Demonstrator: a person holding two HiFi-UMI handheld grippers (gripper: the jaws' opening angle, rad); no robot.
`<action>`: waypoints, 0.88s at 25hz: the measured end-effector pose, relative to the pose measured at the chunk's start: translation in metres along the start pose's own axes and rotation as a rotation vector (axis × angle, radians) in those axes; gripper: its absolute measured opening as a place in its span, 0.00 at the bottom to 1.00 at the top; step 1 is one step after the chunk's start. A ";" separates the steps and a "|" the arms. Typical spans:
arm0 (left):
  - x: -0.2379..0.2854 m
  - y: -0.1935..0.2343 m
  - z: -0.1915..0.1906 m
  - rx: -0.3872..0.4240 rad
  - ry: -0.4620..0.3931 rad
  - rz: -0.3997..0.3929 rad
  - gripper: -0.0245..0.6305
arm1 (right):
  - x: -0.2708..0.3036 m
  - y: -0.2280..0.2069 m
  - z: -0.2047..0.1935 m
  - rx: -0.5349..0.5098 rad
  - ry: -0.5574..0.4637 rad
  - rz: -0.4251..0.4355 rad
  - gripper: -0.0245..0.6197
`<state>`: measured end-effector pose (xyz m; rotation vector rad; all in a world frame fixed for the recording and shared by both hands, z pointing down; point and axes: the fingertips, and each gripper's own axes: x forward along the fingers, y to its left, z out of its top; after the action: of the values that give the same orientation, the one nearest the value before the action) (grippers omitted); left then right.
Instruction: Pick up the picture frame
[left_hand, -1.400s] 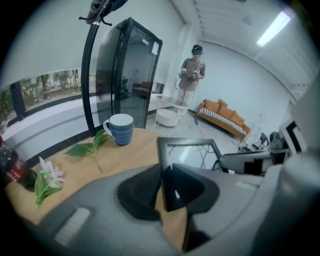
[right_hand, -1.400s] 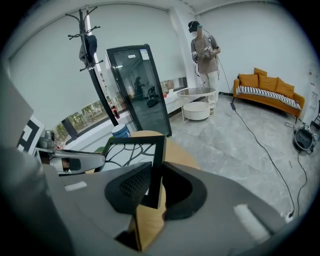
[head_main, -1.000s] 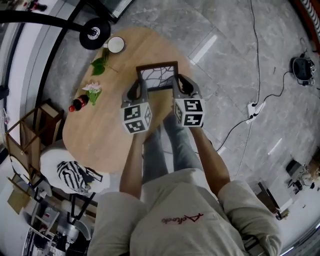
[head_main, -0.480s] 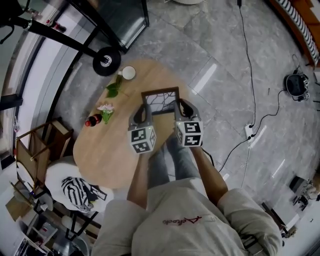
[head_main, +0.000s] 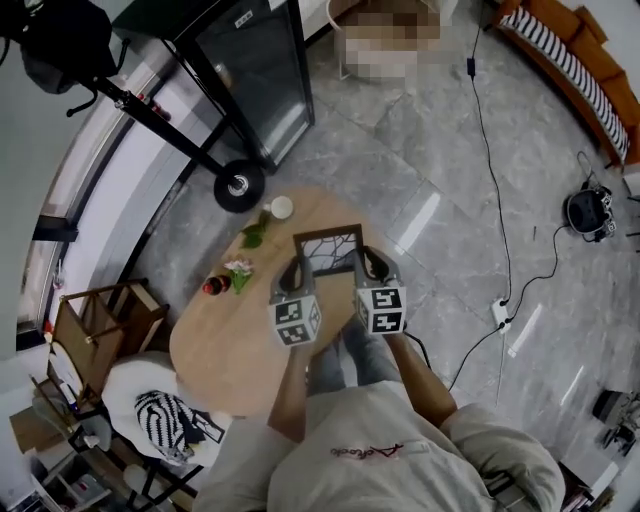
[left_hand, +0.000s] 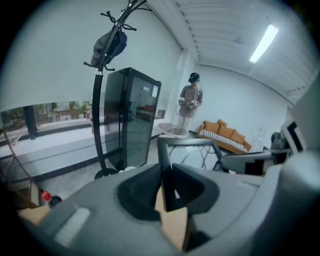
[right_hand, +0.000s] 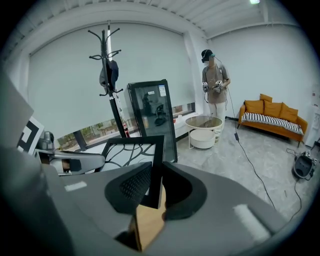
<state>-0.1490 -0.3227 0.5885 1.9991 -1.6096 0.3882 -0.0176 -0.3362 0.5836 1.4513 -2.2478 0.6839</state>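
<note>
The picture frame (head_main: 328, 250), dark-rimmed with a black branch pattern on white, hangs in the air above the oval wooden table (head_main: 225, 345). My left gripper (head_main: 294, 276) is shut on its left edge and my right gripper (head_main: 369, 268) on its right edge. In the left gripper view the frame's dark side bar (left_hand: 164, 167) stands between the pads of that gripper (left_hand: 167, 181). The right gripper view has the frame (right_hand: 131, 152) stretching left from the jaws of the right gripper (right_hand: 156, 182), which press its right bar.
On the table stand a white cup (head_main: 281, 207), a green leaf (head_main: 252, 237), a flower (head_main: 239, 268) and a red-capped bottle (head_main: 213, 286). A coat rack base (head_main: 239, 185) and black glass cabinet (head_main: 250, 70) lie beyond. A wooden chair (head_main: 100, 325) stands left, cables (head_main: 499, 313) right. A person (right_hand: 214, 80) stands far off.
Both grippers have risen together with the frame held between them. The table and floor have dropped away and look smaller in the head view.
</note>
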 end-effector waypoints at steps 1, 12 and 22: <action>-0.006 -0.002 0.006 -0.002 -0.008 0.001 0.15 | -0.006 0.002 0.007 -0.009 -0.007 0.001 0.15; -0.069 -0.023 0.071 0.015 -0.100 0.013 0.15 | -0.063 0.029 0.074 -0.091 -0.087 0.047 0.15; -0.113 -0.032 0.121 0.041 -0.189 0.035 0.15 | -0.102 0.049 0.121 -0.148 -0.156 0.078 0.16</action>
<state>-0.1588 -0.2958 0.4223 2.0947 -1.7654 0.2530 -0.0280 -0.3152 0.4196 1.3951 -2.4270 0.4296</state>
